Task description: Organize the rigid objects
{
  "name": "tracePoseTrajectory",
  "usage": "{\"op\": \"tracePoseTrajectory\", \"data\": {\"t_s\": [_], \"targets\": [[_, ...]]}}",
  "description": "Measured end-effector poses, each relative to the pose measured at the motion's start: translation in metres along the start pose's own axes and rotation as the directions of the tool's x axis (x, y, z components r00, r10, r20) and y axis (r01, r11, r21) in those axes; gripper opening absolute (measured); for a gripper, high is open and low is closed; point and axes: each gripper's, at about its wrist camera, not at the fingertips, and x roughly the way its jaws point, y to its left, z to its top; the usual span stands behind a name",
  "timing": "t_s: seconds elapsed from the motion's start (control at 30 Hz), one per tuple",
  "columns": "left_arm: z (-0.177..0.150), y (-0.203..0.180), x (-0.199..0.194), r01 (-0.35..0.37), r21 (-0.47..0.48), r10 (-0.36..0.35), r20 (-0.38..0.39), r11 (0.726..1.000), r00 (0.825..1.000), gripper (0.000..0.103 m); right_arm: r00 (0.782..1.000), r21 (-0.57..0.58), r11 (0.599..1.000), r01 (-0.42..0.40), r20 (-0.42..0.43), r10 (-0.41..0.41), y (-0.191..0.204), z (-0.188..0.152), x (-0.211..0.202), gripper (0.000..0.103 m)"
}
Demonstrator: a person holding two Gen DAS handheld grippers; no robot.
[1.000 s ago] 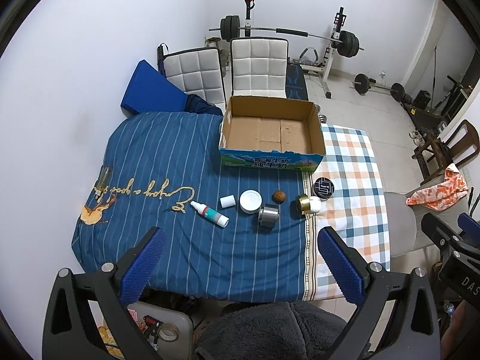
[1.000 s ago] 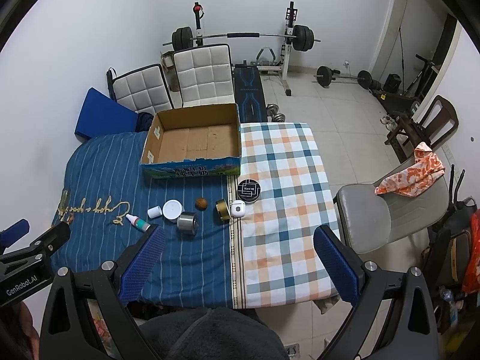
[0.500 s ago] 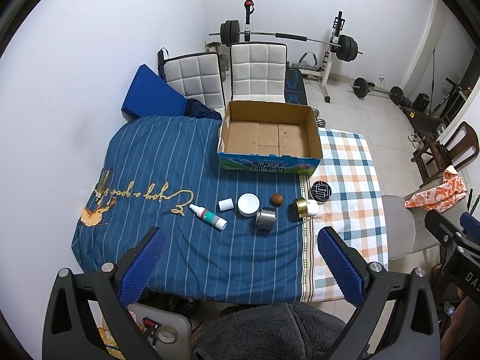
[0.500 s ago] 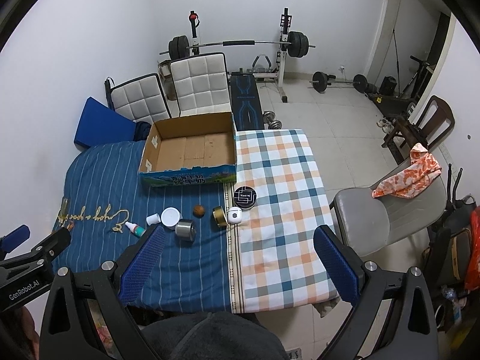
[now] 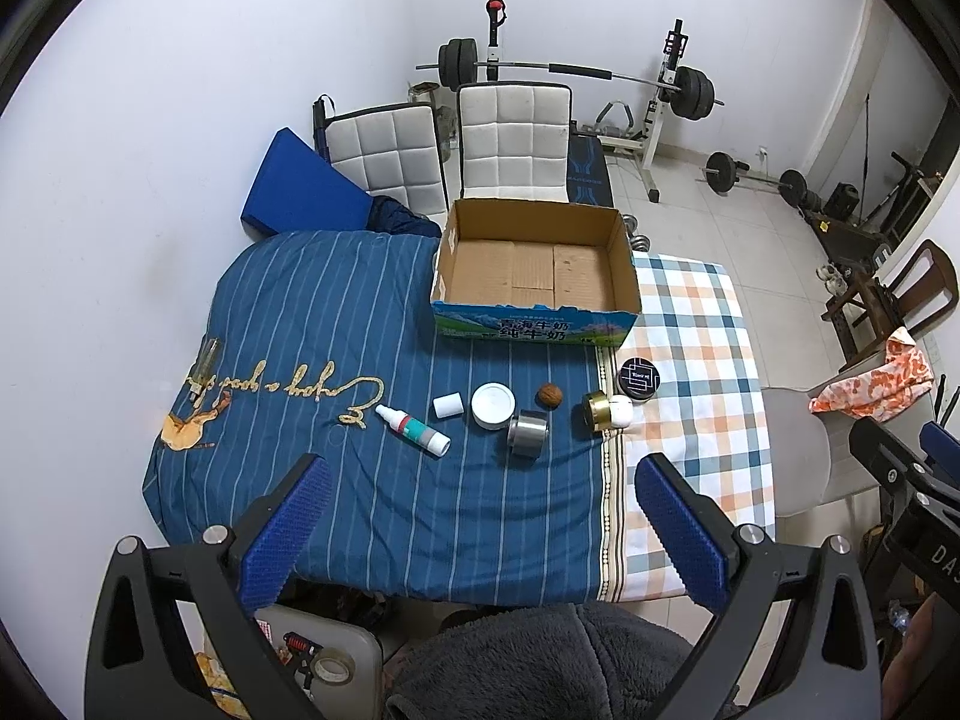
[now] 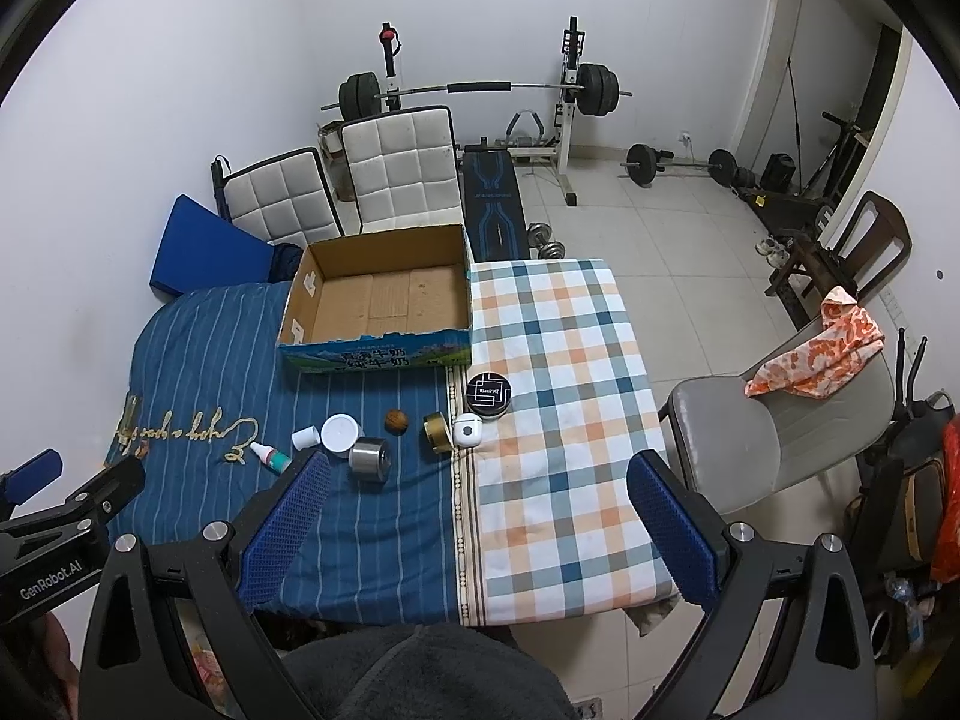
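A: Objects first. Where do they sit relative to the tongs?

B: In a loose row ahead of both, on the blue striped cloth. Seen from the left gripper: spray bottle lying ahead of its left finger, then white cap, white jar, steel cylinder, walnut, and gold jar touching the white case. Black round tin is farthest right, on the checked cloth.

A: And the box?

B: Cardboard box stands open beyond the row, nothing visible inside.

A: Gripper poses?

B: Both held high above the near table edge, tilted down, well apart from every object. Left gripper: jaws wide, blue pads bare, nothing between them, touching nothing.

A: Right one?

B: Right gripper likewise spread wide and holding nothing. In its view the steel cylinder lies just ahead of its left finger; the row sits ahead and left, the checked cloth straight ahead. The left gripper's body shows at its far left edge.

A: Surroundings?

B: Two white padded chairs beyond the box, barbell rack at the back wall, grey chair off to the right.
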Motion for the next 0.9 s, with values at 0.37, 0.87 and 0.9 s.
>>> {"op": "tracePoseTrajectory", "data": {"t_s": [0.37,0.87,0.9], "targets": [[-0.0013,0.0,0.0,-0.002,0.001,0.002,0.003,1.0,1.0,0.103,1.0,0.0,1.0,0.0,0.002,0.0,-0.0018,0.0,-0.0026,0.101],[-0.0051,-0.0022,0.0001,0.001,-0.001,-0.001,0.003,1.0,1.0,0.103,1.0,0.002,1.0,0.003,0.007,-0.003,-0.0035,-0.002,-0.0022,0.101],[-0.0051,-0.0024,-0.0001,-0.001,-0.001,0.001,0.003,1.0,1.0,0.103,1.0,0.004,1.0,0.001,0.006,-0.001,-0.0038,-0.0021,-0.002,0.101]]}}
